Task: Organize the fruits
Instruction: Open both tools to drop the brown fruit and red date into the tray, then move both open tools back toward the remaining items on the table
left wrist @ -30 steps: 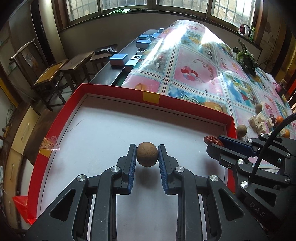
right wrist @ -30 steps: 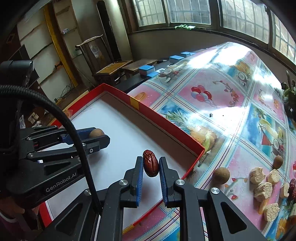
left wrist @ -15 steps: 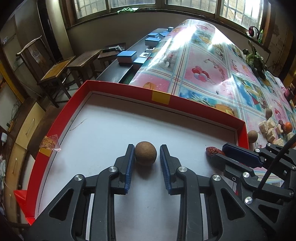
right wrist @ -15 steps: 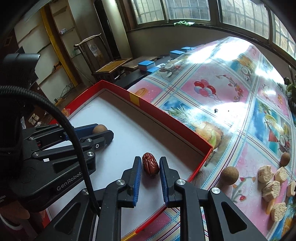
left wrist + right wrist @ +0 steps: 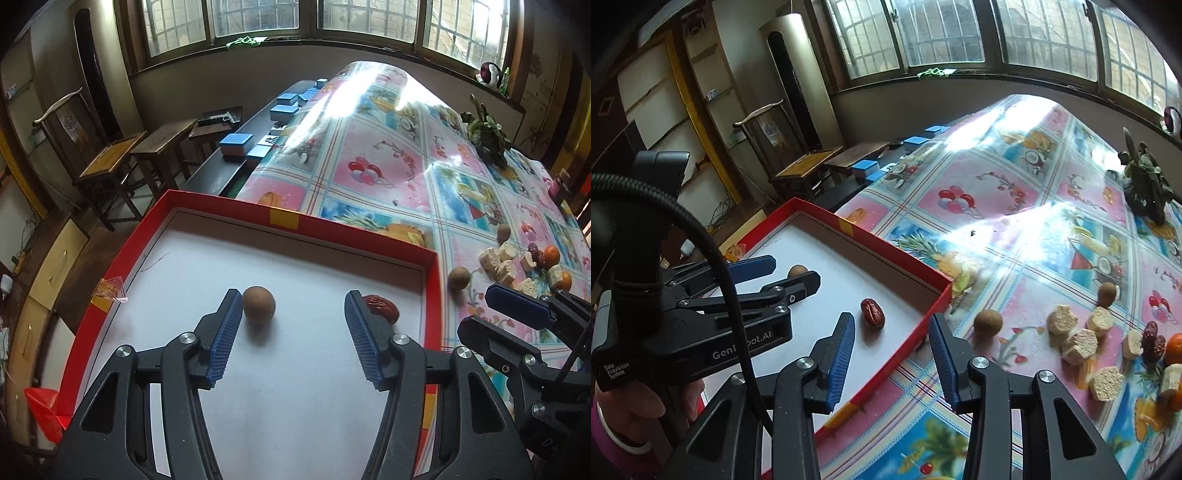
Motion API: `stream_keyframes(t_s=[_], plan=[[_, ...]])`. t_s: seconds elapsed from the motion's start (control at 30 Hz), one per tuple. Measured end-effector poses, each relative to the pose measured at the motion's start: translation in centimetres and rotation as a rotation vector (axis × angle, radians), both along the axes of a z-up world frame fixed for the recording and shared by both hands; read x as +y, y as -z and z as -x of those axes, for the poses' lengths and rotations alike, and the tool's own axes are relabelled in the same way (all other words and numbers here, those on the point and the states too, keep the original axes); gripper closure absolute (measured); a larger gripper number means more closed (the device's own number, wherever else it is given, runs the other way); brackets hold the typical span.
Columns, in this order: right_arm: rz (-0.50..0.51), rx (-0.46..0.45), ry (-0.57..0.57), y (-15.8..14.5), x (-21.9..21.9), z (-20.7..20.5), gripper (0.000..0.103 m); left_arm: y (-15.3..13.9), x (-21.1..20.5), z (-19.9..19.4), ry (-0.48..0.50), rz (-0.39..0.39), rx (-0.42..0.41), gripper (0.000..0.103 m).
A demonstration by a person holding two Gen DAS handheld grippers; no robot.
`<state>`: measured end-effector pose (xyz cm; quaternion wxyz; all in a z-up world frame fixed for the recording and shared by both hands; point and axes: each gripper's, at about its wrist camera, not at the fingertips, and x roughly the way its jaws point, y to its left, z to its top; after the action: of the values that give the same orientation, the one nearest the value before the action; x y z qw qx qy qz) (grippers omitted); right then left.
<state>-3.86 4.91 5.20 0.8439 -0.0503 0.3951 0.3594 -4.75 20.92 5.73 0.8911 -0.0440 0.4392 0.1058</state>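
Left wrist view: my left tongs (image 5: pixel 291 328) stand spread wide over the white floor of the red-walled tray (image 5: pixel 354 238). A round brown fruit (image 5: pixel 258 305) rests on the tray floor, touching or just beside the left blue pad. A wrinkled red date (image 5: pixel 382 309) lies at 2 o'clock, partly behind the right pad. Outside the tray wall, at 3 o'clock, a second brown fruit (image 5: pixel 458 277) sits on the counter (image 5: pixel 388 166), with a cluster of pale chunks (image 5: pixel 502 264) and oranges beyond. This view alone shows both pads around the brown fruit.

Right wrist view: my right tongs (image 5: pixel 892 349) are spread, straddling the tray's near wall, holding nothing. The date (image 5: pixel 872 313) lies on the tray floor at 11 o'clock from the left pad. The left unit at 9 o'clock reads "GenRobot.AI" and "Data Acquisition System", lettering unseen from the other camera.
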Motion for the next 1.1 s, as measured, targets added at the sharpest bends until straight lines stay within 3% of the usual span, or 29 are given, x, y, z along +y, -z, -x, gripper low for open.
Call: stream_keyframes(t_s=[0.07,0.67,1.1], plan=[[0.011,-0.001,0.023,-0.1,-1.5,0.2,0.062,-0.5,-1.1,0.2,0.019,0.009,-0.014,0.034],[0.038,0.028,0.319,1.7,-17.7,1.7,0.061,0.0,-11.0,-1.1,0.218,0.062,0.035,0.034],[0.033,0.041,0.368,2.4,-21.2,1.6,0.061,1.2,-17.9,-3.6,0.336,0.106,0.08,0.034]])
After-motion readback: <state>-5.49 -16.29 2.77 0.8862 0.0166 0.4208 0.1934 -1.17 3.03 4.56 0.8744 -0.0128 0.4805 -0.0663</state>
